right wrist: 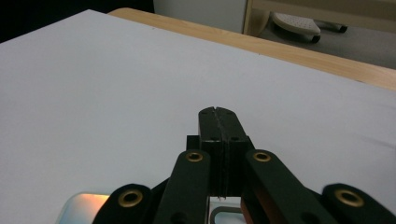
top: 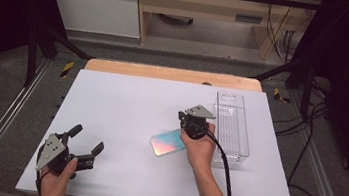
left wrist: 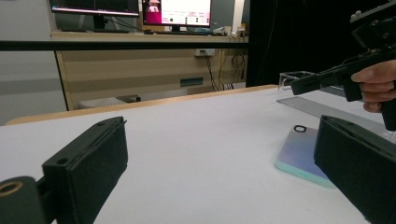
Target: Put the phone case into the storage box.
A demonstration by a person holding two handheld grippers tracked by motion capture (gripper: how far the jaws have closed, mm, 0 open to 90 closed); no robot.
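Left tongs (top: pixel 87 143) idle, apart; right tongs (top: pixel 183 121) together, empty, over phone (top: pixel 167 143). Phone not yet in tray (top: pixel 228 157) beside them.

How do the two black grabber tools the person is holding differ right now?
The left gripper has its fingers spread wide with nothing between them; the right gripper has its fingers pressed together, also on nothing. The left gripper sits low near the table's near left corner; the right gripper is above the iridescent phone case, beside the clear plastic tray. Both are black, hand-held, with a grey plate on top.
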